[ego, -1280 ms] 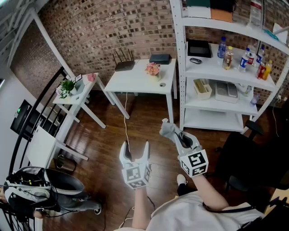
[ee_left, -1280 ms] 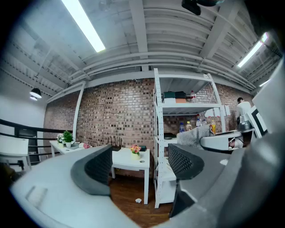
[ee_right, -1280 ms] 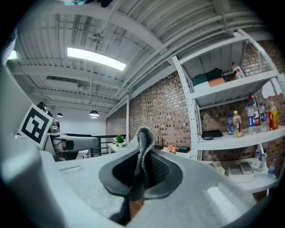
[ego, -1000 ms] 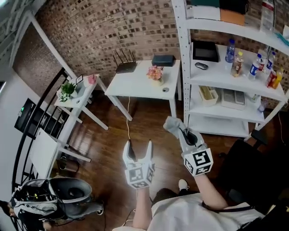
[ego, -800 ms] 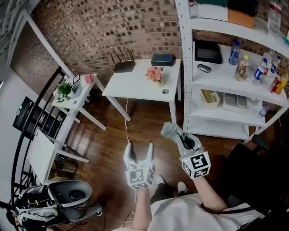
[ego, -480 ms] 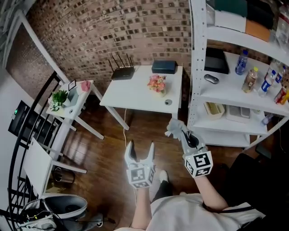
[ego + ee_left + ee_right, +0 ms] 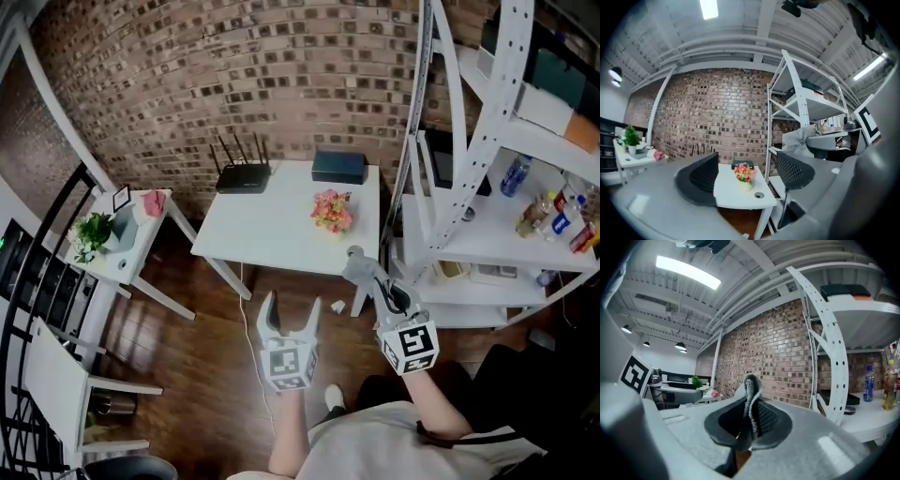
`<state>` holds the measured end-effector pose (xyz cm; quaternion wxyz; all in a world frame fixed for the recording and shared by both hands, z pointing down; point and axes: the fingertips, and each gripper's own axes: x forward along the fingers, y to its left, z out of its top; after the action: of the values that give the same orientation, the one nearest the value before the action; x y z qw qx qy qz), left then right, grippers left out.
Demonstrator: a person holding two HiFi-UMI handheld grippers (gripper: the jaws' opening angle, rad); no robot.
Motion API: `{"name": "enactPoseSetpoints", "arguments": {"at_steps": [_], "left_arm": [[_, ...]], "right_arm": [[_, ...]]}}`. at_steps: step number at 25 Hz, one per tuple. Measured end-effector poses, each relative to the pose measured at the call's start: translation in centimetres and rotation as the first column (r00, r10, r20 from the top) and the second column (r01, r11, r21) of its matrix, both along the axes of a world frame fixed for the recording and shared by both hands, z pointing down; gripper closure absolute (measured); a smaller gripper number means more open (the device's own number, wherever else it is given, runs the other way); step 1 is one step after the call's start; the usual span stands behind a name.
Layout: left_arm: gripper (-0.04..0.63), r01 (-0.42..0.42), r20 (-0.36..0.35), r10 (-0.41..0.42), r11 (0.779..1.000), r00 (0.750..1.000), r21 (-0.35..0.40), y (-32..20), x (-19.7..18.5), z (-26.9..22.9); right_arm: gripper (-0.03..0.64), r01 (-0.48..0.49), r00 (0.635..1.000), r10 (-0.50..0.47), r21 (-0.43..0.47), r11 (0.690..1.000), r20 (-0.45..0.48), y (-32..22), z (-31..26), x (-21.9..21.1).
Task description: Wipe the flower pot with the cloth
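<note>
The flower pot (image 7: 331, 214), a small pale pot of pink and yellow flowers, stands on the white table (image 7: 262, 230). My left gripper (image 7: 292, 305) hangs short of the table's near edge. Its jaws are opening, with nothing between them. In the left gripper view the flower pot (image 7: 744, 176) shows far off, framed by those jaws. My right gripper (image 7: 375, 281) is shut on a grey cloth (image 7: 357, 267), held by the table's near right corner. In the right gripper view the cloth (image 7: 751, 399) stands folded upright between the pads.
A black router (image 7: 236, 174) and a dark box (image 7: 339, 167) sit at the table's back edge by the brick wall. A white shelving unit (image 7: 450, 187) with bottles stands close on the right. A small side table (image 7: 122, 248) with a plant is on the left.
Both grippers have travelled forward across the wooden floor towards the white table, which now lies much nearer. The cloth stays in the right gripper.
</note>
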<state>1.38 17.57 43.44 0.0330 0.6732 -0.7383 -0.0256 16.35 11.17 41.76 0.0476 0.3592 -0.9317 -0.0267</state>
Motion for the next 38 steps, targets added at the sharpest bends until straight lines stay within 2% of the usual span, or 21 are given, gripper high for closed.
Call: {"name": "enactPoseSetpoints", "arguments": {"at_steps": [3, 6, 11, 17, 19, 22, 24, 27, 31, 34, 35, 37, 38], "left_arm": [[0.196, -0.044, -0.035, 0.043, 0.999, 0.998, -0.018, -2.7, -0.6, 2.0], [0.196, -0.046, -0.043, 0.046, 0.999, 0.998, -0.007, -6.2, -2.5, 3.0], [0.196, -0.091, 0.005, 0.091, 0.995, 0.996, -0.029, -13.5, -5.7, 3.5], [0.18, -0.164, 0.037, 0.166, 0.985, 0.985, -0.047, -21.1, -7.8, 2.7], [0.172, -0.175, 0.029, 0.177, 0.982, 0.984, -0.069, -23.0, -8.4, 3.9], [0.161, -0.204, -0.003, 0.205, 0.968, 0.979, -0.147, -24.9, -9.0, 7.3], [0.161, -0.243, -0.032, 0.242, 0.948, 0.97, -0.207, -25.3, -9.2, 10.0], [0.161, -0.31, -0.063, 0.305, 0.904, 0.95, -0.294, -26.0, -9.2, 14.5], [0.155, -0.4, -0.053, 0.418, 0.815, 0.907, -0.419, -25.9, -9.3, 20.6], [0.098, -0.461, -0.054, 0.495, 0.758, 0.867, -0.462, -26.6, -9.3, 24.7], [0.063, -0.48, -0.067, 0.511, 0.745, 0.857, -0.464, -27.0, -9.0, 25.6], [-0.035, -0.505, -0.094, 0.524, 0.733, 0.846, -0.456, -28.4, -8.3, 26.9], [-0.035, -0.508, -0.107, 0.521, 0.734, 0.847, -0.45, -29.3, -8.0, 27.3]], "right_arm": [[0.618, -0.026, 1.0, 0.025, -0.02, 0.999, -0.015, -2.6, 1.1, -0.6], [0.618, -0.037, 0.999, 0.037, -0.004, 0.999, -0.011, -6.3, 1.8, -2.3], [0.618, -0.033, 0.999, 0.033, 0.005, 0.999, 0.014, -12.7, 2.1, -5.3], [0.618, -0.096, 0.993, 0.096, 0.0, 0.995, 0.075, -21.5, 1.2, -5.8], [0.618, -0.121, 0.99, 0.123, -0.033, 0.992, 0.072, -23.7, 2.5, -5.7], [0.618, -0.164, 0.984, 0.17, -0.111, 0.98, 0.044, -25.6, 5.1, -5.1], [0.618, -0.195, 0.979, 0.2, -0.132, 0.972, 0.027, -25.9, 6.2, -4.9], [0.618, -0.27, 0.962, 0.275, -0.157, 0.95, 0.008, -26.5, 7.1, -4.3], [0.618, -0.366, 0.929, 0.37, -0.179, 0.913, -0.012, -26.1, 7.9, -3.5], [0.618, -0.433, 0.899, 0.437, -0.211, 0.876, -0.031, -25.9, 8.6, -2.3], [0.618, -0.454, 0.889, 0.457, -0.217, 0.864, -0.037, -25.6, 8.8, -1.9], [0.618, -0.488, 0.871, 0.489, -0.218, 0.845, -0.051, -25.5, 8.7, -1.4], [0.618, -0.501, 0.863, 0.501, -0.215, 0.838, -0.058, -25.5, 8.6, -1.2]]}}
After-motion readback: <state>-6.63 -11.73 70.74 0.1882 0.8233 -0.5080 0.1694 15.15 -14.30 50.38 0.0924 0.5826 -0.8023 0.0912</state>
